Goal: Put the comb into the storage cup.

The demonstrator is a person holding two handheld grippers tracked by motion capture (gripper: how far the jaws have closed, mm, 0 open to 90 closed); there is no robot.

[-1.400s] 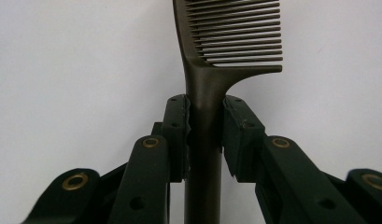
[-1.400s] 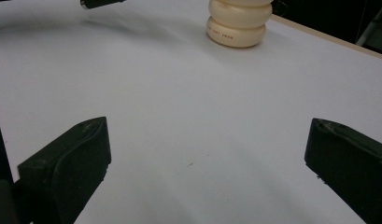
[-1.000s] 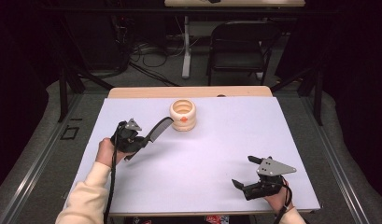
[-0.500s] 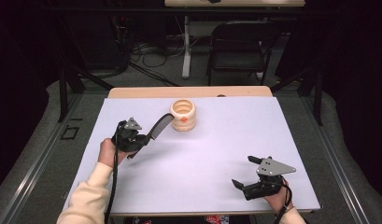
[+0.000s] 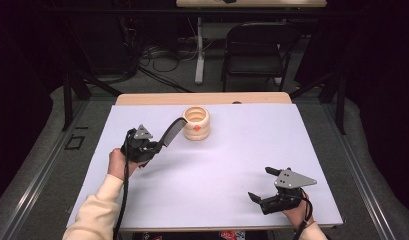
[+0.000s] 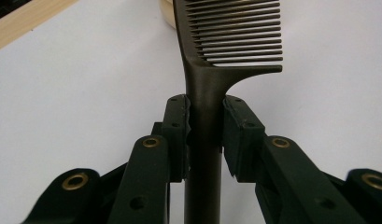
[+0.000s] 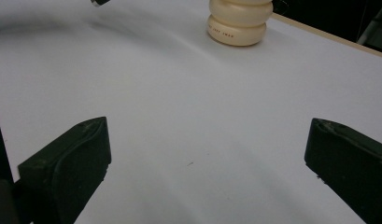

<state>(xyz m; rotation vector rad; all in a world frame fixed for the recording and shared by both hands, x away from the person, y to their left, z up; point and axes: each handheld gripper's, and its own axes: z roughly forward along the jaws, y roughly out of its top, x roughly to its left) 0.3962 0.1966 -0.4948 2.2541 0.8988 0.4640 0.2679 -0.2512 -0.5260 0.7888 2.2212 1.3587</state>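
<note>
The dark, long-handled plastic comb [image 5: 171, 133] is being held up off the white table [image 5: 227, 165], slanting from the left gripper [image 5: 151, 146] up and away toward the cream, ribbed, open-topped holder [image 5: 196, 123]. Its long axis is running along that slant, the toothed end leading and stopping just short of the holder's rim, the handle trailing back into the tongs. In the left gripper view the two black jaws are pressing on the comb's handle [image 6: 203, 135] from either side, teeth spreading off to one side above them.

As I judge it, the carrying step is under way: the comb is being brought to the holder. The next move is calling for tipping the comb more upright over the opening, then lowering it in before letting go.

The right gripper [image 5: 266, 187] is resting near the table's near edge, jaws standing wide apart with nothing between them, well apart from the holder [image 7: 240, 23].
</note>
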